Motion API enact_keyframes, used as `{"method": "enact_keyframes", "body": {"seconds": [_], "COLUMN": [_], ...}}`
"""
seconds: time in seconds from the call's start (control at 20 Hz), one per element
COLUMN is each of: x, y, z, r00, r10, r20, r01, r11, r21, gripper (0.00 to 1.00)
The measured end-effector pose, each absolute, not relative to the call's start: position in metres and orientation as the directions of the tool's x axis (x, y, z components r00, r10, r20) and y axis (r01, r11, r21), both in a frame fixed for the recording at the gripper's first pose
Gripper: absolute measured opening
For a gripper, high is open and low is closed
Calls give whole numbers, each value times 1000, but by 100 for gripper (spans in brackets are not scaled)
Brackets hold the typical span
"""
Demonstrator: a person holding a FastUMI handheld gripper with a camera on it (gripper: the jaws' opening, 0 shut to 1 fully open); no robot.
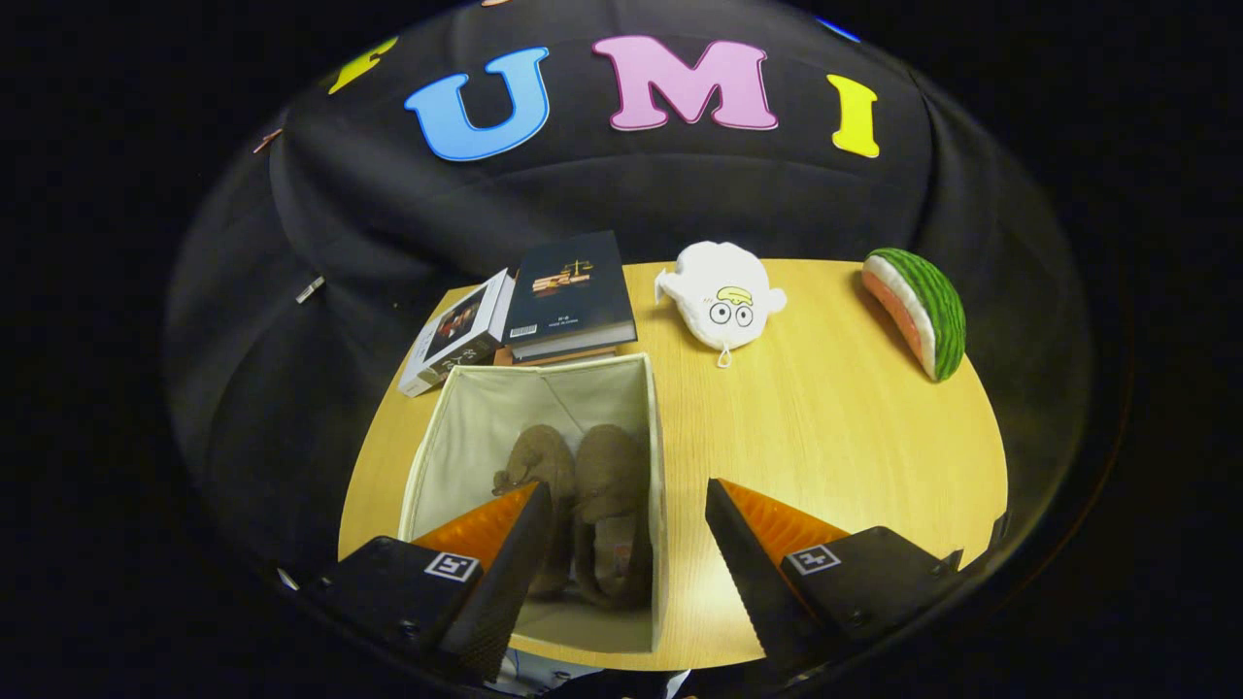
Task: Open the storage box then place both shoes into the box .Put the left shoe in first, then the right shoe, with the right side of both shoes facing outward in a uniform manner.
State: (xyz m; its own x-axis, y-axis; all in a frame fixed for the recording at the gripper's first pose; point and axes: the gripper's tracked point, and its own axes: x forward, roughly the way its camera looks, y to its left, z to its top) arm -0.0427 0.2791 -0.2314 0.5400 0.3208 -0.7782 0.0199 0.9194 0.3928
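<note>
Seemingly done: in the gripper view, both brown shoes (583, 505) lie side by side inside the open fabric storage box (653, 485), long axes running away from the gripper (626, 529), whose fingers gape wide, empty, above the box's right wall.

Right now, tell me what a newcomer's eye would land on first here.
The open storage box stands between and just beyond the spread, empty fingers, with two brown shoes lying side by side in it. Beyond it on the wooden table lie stacked books, a white plush toy and, farther right, a plush watermelon slice.
</note>
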Motion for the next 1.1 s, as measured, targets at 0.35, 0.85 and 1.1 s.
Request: {"method": "enact_keyframes", "body": {"seconds": [0.35,0.85,1.1], "x": [-31,-14,-21], "y": [220,90,31], "z": [-169,-90,-74], "r00": [712,888,920], "r10": [297,197,179], "r20": [-636,-415,-347], "r01": [19,-47,-60], "r11": [898,938,943], "r21": [440,345,328], "gripper": [98,98,98]}}
